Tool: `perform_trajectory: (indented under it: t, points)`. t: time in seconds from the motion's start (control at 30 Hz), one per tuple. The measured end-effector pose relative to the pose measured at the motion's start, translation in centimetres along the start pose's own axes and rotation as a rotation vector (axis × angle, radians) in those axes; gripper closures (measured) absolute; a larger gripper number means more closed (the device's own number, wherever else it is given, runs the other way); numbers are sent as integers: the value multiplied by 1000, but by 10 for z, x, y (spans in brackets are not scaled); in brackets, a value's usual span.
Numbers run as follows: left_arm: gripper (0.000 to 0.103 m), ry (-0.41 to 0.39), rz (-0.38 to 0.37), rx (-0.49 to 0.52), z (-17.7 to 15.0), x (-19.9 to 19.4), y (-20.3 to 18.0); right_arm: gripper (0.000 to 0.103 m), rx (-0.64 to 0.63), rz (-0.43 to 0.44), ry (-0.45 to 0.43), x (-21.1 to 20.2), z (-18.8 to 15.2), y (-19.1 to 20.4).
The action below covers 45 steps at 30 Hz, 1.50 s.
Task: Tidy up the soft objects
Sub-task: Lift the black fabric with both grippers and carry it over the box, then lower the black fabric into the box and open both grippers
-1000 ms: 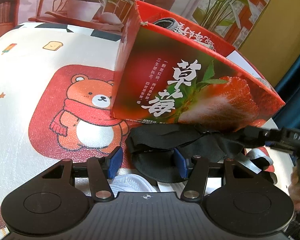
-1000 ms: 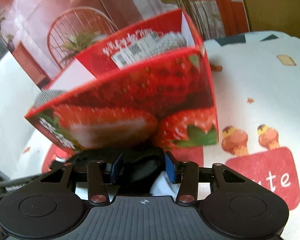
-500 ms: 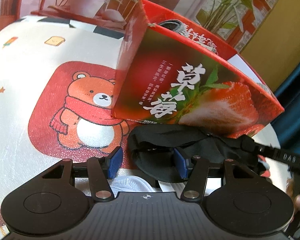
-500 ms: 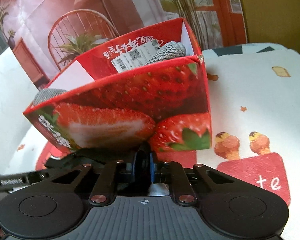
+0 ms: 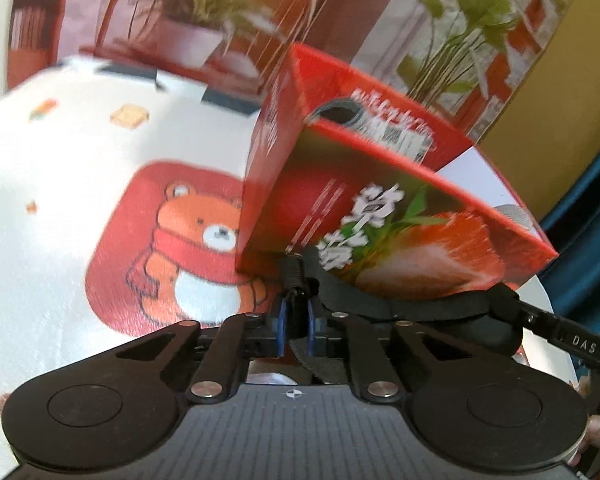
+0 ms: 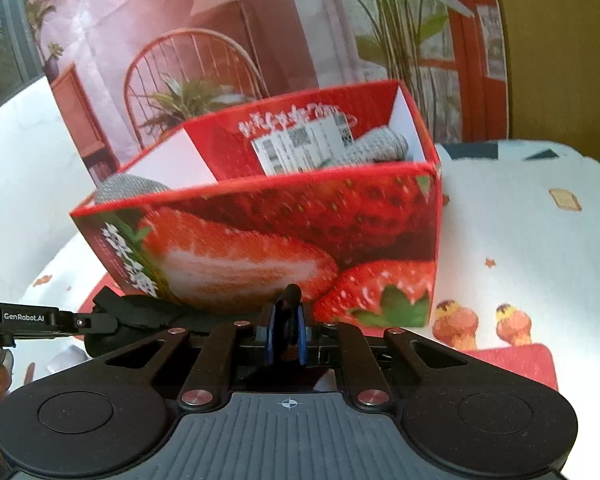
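Two handheld grippers clamp opposite ends of one black fabric piece [image 5: 404, 300], which hangs stretched between them just in front of a red strawberry-print box [image 5: 400, 216]. Left gripper [image 5: 295, 322]: blue pads drawn together on a bunched black end of the fabric, which sticks up above the pads; a black strip trails back toward the camera. Right gripper [image 6: 286, 330]: pads likewise pressed on a fold of the same fabric, a dark knob of it protruding above them. In the left wrist view the right gripper's finger enters from the lower right edge, meeting the far end of the fabric; in the right wrist view the left gripper's finger enters from the left edge, where the fabric [image 6: 140, 312] spreads dark beneath the box's lower edge. Whether the fabric touches the box cannot be told. Box interior: open-topped, holding grey knitted items [image 6: 376, 148] at both ends and a white printed label [image 6: 304, 144] on its far wall. Support: a white tablecloth [image 5: 80, 184] printed with an orange bear in a red scarf [image 5: 196, 256] and, on the right side, ice-cream motifs [image 6: 484, 324]. Background: a printed backdrop with potted plants [image 5: 196, 12] and a chair [image 6: 196, 72]. Parts of the person's hands show at the outer lower edges of both views.
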<state>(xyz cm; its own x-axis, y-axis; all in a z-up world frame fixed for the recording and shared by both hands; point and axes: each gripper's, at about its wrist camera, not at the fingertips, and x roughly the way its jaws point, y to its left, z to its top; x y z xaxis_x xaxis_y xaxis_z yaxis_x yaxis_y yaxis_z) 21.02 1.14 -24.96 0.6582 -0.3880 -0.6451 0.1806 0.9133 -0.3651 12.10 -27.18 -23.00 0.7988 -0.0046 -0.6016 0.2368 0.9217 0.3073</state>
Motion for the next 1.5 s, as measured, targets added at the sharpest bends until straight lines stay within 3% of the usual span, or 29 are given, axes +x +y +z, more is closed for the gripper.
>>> perform_trajectory:
  t: [0.63,1.0,1.2,1.37,1.5]
  points:
    - [94,-239,-35,158,43,-71,-45,94,-98,92,-229,-54,56,24]
    - [95,-300,-1,251,96,-55,-75,100,-173,48,-257,-32,109,24]
    - [95,-361,93,325,129,-21,-90,100,-218,-17,-254,-2,136,19]
    - [95,-269,171,338,150,24,-92,100,-297,-91,-207,38,156,17]
    - [95,-125,186,321,155,59,-83,100,-339,-131,-103,76,156,16]
